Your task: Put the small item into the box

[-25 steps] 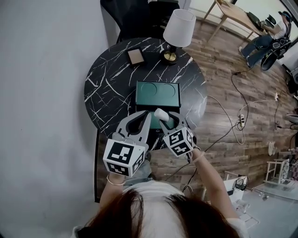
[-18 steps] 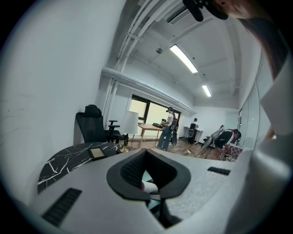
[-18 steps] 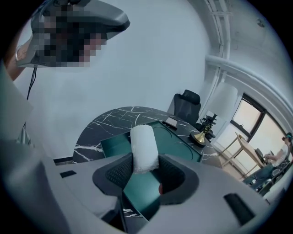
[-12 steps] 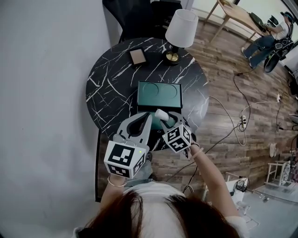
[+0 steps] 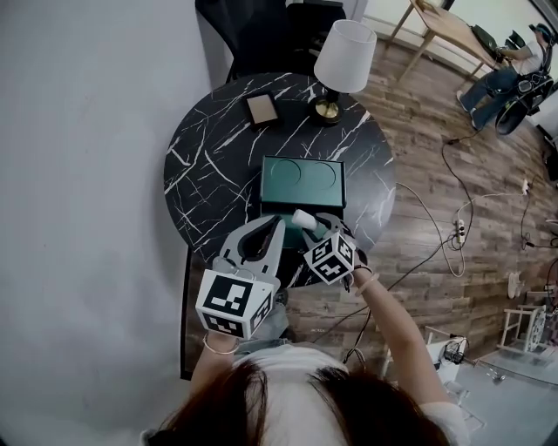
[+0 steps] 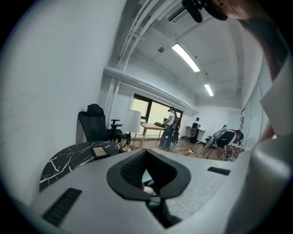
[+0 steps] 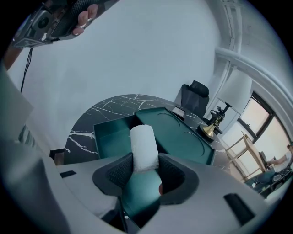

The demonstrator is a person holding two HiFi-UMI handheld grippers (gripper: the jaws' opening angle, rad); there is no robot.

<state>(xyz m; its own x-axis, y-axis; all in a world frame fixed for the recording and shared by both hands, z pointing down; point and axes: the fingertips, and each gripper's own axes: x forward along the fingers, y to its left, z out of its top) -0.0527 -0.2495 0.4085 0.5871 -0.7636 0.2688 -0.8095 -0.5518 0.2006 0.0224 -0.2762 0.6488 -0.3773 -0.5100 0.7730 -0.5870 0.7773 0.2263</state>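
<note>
A white, rolled, cylinder-shaped item [image 7: 143, 147] stands between the pads of my right gripper [image 7: 144, 161], which is shut on its lower end. In the head view the item [image 5: 303, 218] and right gripper [image 5: 308, 226] hang over the near part of the dark green box [image 7: 110, 137]. The box is open, and its lid [image 5: 302, 180], marked with two circles, lies flat behind it. My left gripper [image 5: 272, 223] sits just left of the box, fingertips touching and nothing held; in its own view the left gripper [image 6: 145, 153] points over the table.
The round black marble table [image 5: 209, 165] also carries a white-shaded lamp [image 5: 342, 61] on a brass base and a small flat frame [image 5: 261, 108]. A dark office chair [image 5: 261, 26] stands behind it. Cables cross the wooden floor [image 5: 436, 200] on the right.
My right gripper has turned slightly with the white item still in it. The left gripper has barely shifted.
</note>
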